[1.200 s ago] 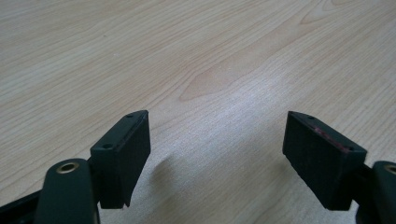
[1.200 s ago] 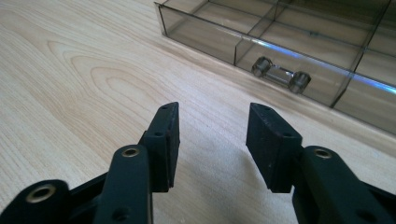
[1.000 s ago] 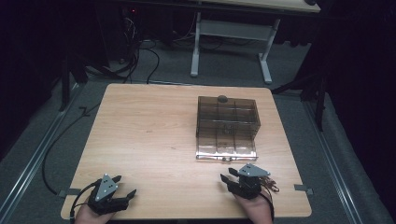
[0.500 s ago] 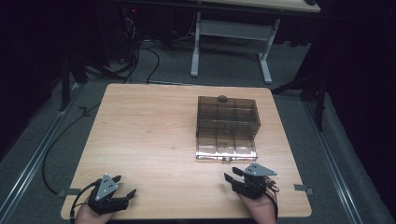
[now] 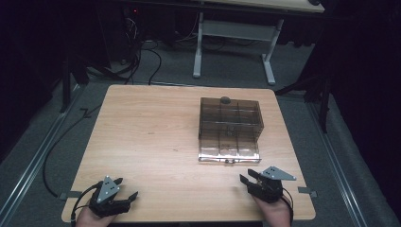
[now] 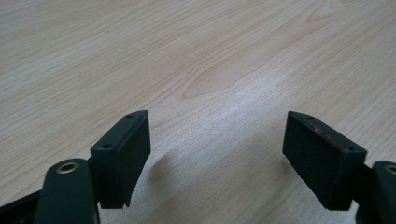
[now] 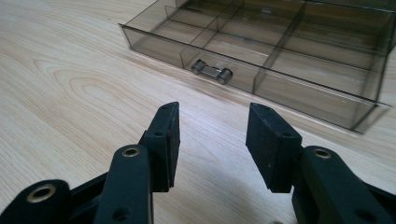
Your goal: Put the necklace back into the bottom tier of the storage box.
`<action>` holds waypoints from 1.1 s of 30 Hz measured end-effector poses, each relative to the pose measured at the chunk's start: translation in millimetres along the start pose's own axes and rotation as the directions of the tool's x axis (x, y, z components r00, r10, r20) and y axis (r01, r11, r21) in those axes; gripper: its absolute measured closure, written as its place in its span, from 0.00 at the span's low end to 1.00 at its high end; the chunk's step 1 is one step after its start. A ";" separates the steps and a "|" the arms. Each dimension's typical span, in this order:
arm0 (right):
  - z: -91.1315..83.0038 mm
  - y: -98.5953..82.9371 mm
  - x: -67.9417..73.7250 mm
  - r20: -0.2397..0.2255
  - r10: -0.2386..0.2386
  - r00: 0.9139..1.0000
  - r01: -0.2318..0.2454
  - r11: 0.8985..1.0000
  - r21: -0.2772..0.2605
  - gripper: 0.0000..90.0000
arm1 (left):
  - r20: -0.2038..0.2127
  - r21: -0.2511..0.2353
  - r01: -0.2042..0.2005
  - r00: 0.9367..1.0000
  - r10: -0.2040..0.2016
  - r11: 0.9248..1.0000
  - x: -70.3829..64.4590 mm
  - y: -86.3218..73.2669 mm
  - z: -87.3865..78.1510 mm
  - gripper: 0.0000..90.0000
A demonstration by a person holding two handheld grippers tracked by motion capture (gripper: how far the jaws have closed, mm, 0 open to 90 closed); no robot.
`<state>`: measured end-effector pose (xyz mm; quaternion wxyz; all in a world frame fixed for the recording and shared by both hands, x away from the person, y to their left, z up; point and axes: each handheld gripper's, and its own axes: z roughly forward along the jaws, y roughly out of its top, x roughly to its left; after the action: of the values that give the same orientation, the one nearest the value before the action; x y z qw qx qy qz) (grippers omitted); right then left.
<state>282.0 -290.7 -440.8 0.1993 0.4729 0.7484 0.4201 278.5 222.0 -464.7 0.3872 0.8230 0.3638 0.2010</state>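
A smoky clear plastic organiser box sits right of centre on the wooden table, its drawer pulled partly out toward me, divided into compartments, with a small metal handle on its front. A small dark knob lies on the box top at its far edge. My right gripper rests near the front edge, just in front of the drawer, open with nothing between its fingers. My left gripper lies at the front left corner, open wide over bare wood.
Cables trail on the grey floor beyond the table, where a white-legged desk stands. A cable runs along the floor by the left edge. Bare wood spreads across the left and middle of the table.
My right gripper has drifted slightly right and toward me, away from the drawer front. The left gripper and the box have stayed put.
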 end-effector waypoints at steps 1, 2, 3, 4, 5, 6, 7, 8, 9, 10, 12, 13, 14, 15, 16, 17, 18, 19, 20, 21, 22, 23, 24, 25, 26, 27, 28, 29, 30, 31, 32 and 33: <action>-1.5 -0.7 -1.0 0.002 0.003 1.000 -0.003 1.000 0.002 0.61 | -0.001 0.001 0.000 1.000 0.000 1.000 0.1 0.0 0.0 0.26; -2.7 -1.5 -1.9 0.005 0.001 1.000 -0.001 1.000 0.002 0.61 | -0.001 0.000 0.001 1.000 -0.001 1.000 0.1 0.0 0.1 0.26; -4.2 -2.0 -2.4 0.009 0.003 1.000 -0.003 1.000 0.002 0.61 | -0.001 0.000 0.001 1.000 -0.001 1.000 0.1 0.0 0.1 0.26; -6.4 -2.7 -3.2 0.015 0.004 1.000 -0.004 1.000 0.001 0.62 | -0.003 0.000 0.002 1.000 -0.002 1.000 0.1 0.0 0.1 0.26; -8.0 -3.1 -3.6 0.019 0.007 1.000 -0.007 1.000 0.000 0.62 | -0.003 0.000 0.002 1.000 -0.002 1.000 0.1 0.0 0.1 0.26; -10.5 -3.7 -5.3 0.024 0.002 1.000 -0.002 1.000 -0.004 0.62 | -0.003 0.001 0.002 1.000 -0.002 1.000 0.1 0.0 0.1 0.26; -12.0 -4.3 -6.2 0.027 0.006 1.000 -0.006 1.000 -0.004 0.62 | -0.003 0.001 0.002 1.000 -0.002 1.000 0.1 0.1 0.1 0.26; -14.0 -5.0 -7.8 0.031 0.006 0.999 -0.006 1.000 -0.003 0.62 | -0.003 0.001 0.002 1.000 -0.002 1.000 0.2 0.1 0.2 0.26; -16.1 -6.0 -9.2 0.039 0.010 0.999 -0.010 1.000 -0.001 0.61 | -0.003 0.001 0.002 1.000 -0.002 1.000 0.2 0.1 0.2 0.26; -18.5 -7.4 -11.4 0.048 0.012 0.999 -0.012 1.000 -0.003 0.61 | -0.002 -0.001 0.005 1.000 -0.005 1.000 0.1 0.0 0.2 0.26; -21.8 -9.7 -14.8 0.055 0.020 0.998 -0.020 1.000 -0.007 0.61 | -0.001 -0.001 0.005 1.000 -0.005 1.000 0.1 0.0 0.2 0.26; -23.3 -10.6 -16.3 0.061 0.022 0.998 -0.021 1.000 -0.007 0.61 | -0.001 -0.001 0.005 1.000 -0.005 1.000 0.2 0.0 0.3 0.26; -25.9 -12.0 -18.2 0.065 0.031 0.997 -0.030 1.000 -0.008 0.61 | 0.000 0.000 0.005 1.000 -0.005 1.000 0.2 0.1 0.3 0.26; -27.5 -12.8 -19.7 0.067 0.031 0.997 -0.030 0.999 -0.009 0.61 | 0.000 0.000 0.005 1.000 -0.005 1.000 0.2 0.1 0.4 0.26; -30.2 -14.0 -21.6 0.075 0.038 0.996 -0.038 0.999 -0.011 0.61 | 0.000 0.000 0.005 1.000 -0.005 1.000 0.2 0.0 0.3 0.26; -32.3 -15.0 -23.3 0.078 0.039 0.996 -0.038 0.999 -0.013 0.61 | 0.000 0.000 0.005 1.000 -0.005 1.000 0.2 0.0 0.3 0.26; -34.3 -16.1 -24.8 0.085 0.044 0.995 -0.043 0.999 -0.013 0.61 | 0.001 -0.001 0.005 1.000 -0.005 1.000 0.3 0.0 0.3 0.26; -36.3 -17.3 -26.6 0.092 0.045 0.995 -0.044 0.999 -0.012 0.61 | 0.001 -0.001 0.005 1.000 -0.005 1.000 0.3 0.0 0.3 0.26; -38.3 -18.5 -28.7 0.100 0.044 0.994 -0.043 0.999 -0.014 0.60 | 0.001 -0.002 0.006 1.000 -0.006 1.000 0.3 0.0 0.3 0.26; -40.4 -19.8 -30.7 0.106 0.047 0.993 -0.046 0.999 -0.014 0.60 | 0.001 -0.001 0.005 1.000 -0.005 1.000 0.3 0.0 0.3 0.26; -42.5 -21.0 -32.5 0.113 0.056 0.992 -0.055 0.998 -0.014 0.59 | 0.001 -0.001 0.005 1.000 -0.005 1.000 0.2 0.0 0.3 0.26; -44.5 -22.1 -34.8 0.119 0.056 0.991 -0.054 0.998 -0.015 0.59 | 0.001 -0.001 0.005 1.000 -0.005 1.000 0.2 0.0 0.3 0.26; -46.5 -23.2 -36.7 0.124 0.061 0.990 -0.060 0.998 -0.015 0.58 | 0.001 0.000 0.005 1.000 -0.005 1.000 0.3 0.0 0.3 0.26; -48.3 -24.4 -38.6 0.130 0.066 0.989 -0.065 0.998 -0.015 0.58 | 0.001 0.000 0.005 1.000 -0.005 1.000 0.2 0.1 0.4 0.26; -50.1 -25.5 -40.4 0.135 0.072 0.988 -0.071 0.997 -0.014 0.57 | 0.001 0.000 0.005 1.000 -0.005 1.000 0.3 0.1 0.4 0.26; -51.4 -26.6 -42.4 0.137 0.074 0.988 -0.072 0.997 -0.017 0.57 | 0.001 0.001 0.005 1.000 -0.005 1.000 0.3 0.1 0.5 0.26; -52.8 -27.8 -43.7 0.142 0.083 0.986 -0.082 0.997 -0.015 0.56 | 0.001 0.001 0.006 1.000 -0.006 1.000 0.3 0.1 0.5 0.26; -53.8 -29.0 -45.3 0.143 0.089 0.986 -0.088 0.996 -0.013 0.56 | 0.001 0.001 0.006 1.000 -0.006 1.000 0.3 0.1 0.5 0.26; -54.5 -30.2 -46.8 0.144 0.089 0.986 -0.089 0.996 -0.012 0.55 | 0.001 0.001 0.006 1.000 -0.006 1.000 0.2 0.1 0.6 0.26; -55.0 -31.4 -48.0 0.144 0.092 0.985 -0.092 0.996 -0.008 0.55 | 0.000 0.002 0.006 1.000 -0.006 1.000 0.2 0.2 0.6 0.26; -55.3 -32.5 -48.9 0.146 0.096 0.985 -0.097 0.995 -0.001 0.54 | 0.000 0.002 0.006 1.000 -0.006 1.000 0.2 0.2 0.6 0.26; -55.0 -33.7 -50.2 0.142 0.099 0.985 -0.102 0.995 0.007 0.53 | 0.000 0.002 0.006 1.000 -0.006 1.000 0.2 0.2 0.6 0.26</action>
<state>249.3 -365.6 -442.0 0.2271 0.5401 0.7106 0.3896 279.1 221.8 -464.9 0.3868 0.8224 0.3664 0.1995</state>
